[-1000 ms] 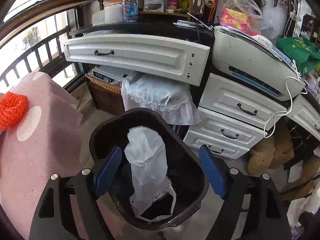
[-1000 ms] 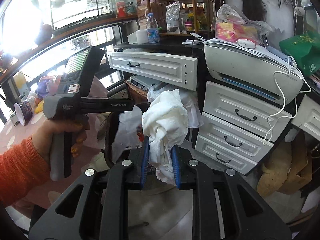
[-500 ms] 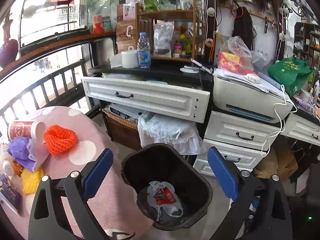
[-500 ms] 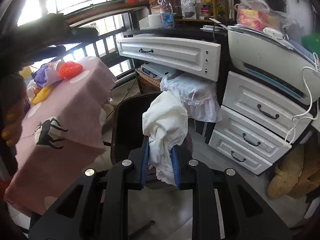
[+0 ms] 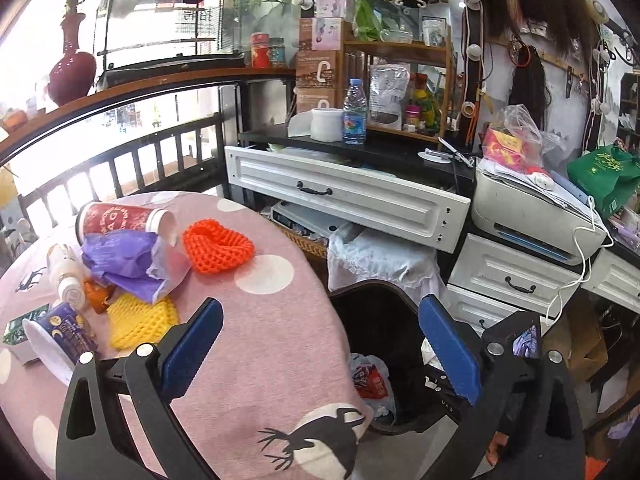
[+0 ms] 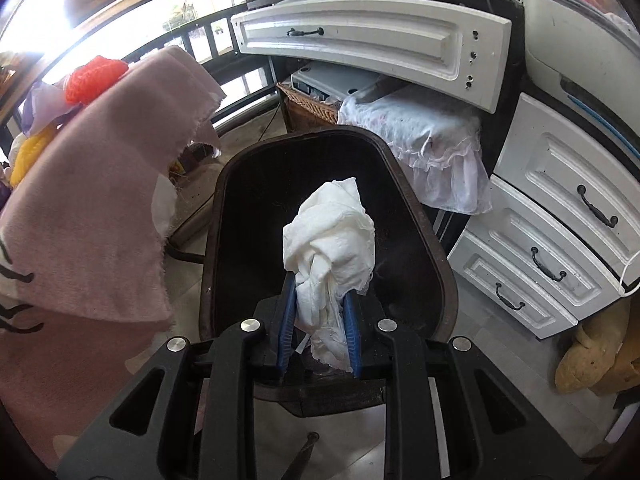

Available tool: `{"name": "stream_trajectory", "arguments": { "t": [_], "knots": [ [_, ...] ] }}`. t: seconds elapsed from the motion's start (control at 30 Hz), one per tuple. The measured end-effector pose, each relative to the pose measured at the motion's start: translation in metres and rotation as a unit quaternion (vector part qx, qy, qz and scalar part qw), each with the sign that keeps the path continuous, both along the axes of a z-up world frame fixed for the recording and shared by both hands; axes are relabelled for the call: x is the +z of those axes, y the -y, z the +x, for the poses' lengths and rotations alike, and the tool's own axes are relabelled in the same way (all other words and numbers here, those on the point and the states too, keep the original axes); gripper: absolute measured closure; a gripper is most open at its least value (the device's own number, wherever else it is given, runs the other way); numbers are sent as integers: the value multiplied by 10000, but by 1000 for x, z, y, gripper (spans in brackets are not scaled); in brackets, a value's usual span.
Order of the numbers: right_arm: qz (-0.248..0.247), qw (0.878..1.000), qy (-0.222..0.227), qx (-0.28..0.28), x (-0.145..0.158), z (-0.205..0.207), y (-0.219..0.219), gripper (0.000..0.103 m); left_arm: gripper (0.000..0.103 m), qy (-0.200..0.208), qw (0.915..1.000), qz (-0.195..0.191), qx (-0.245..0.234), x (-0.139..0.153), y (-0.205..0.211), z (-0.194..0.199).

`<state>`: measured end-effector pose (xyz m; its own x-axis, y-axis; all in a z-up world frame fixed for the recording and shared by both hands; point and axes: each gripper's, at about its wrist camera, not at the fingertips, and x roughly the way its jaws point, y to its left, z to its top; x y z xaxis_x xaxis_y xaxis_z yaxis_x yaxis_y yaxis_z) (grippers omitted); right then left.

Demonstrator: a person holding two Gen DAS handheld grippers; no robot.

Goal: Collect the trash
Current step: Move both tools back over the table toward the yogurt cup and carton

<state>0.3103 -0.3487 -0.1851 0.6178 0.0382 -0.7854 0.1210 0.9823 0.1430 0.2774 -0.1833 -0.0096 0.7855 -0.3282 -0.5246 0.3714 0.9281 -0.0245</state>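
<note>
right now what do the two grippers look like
Both match: the left gripper and right gripper have matte black angular frames with cut-out openings, silver round bolts at the pivots, and flat blue ribbed finger pads. No cables or sleeves show.

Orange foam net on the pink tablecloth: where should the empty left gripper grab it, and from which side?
Take the orange foam fruit net across its near, narrower lobe, coming down from above on the bin side. It lies flat and squashy, clear of the purple plastic bag, so the open left gripper can pinch it.
</note>
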Motion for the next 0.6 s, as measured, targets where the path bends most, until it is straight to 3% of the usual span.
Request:
{"name": "stream_trajectory", "arguments": {
  "t": [0.07,0.13,0.2,0.37,0.6],
  "knots": [
    [45,9999,-102,-13,-10,9,0,73,6,68,9998,63,180,-1,-10,-1],
    [64,9997,-206,-116,-18,16,0,43,6,92,9994,106,302,-2,-21,-1],
    [60,9995,-209,-227,-22,17,-2,34,6,76,9991,73,407,-3,-33,-1],
    [194,9993,-273,-169,-15,16,-14,34,6,-11,9979,-71,644,-4,-69,-2],
    [-87,9996,199,177,31,-1,-41,34,6,-104,9959,-249,862,-8,-100,-4]
  ]
}}
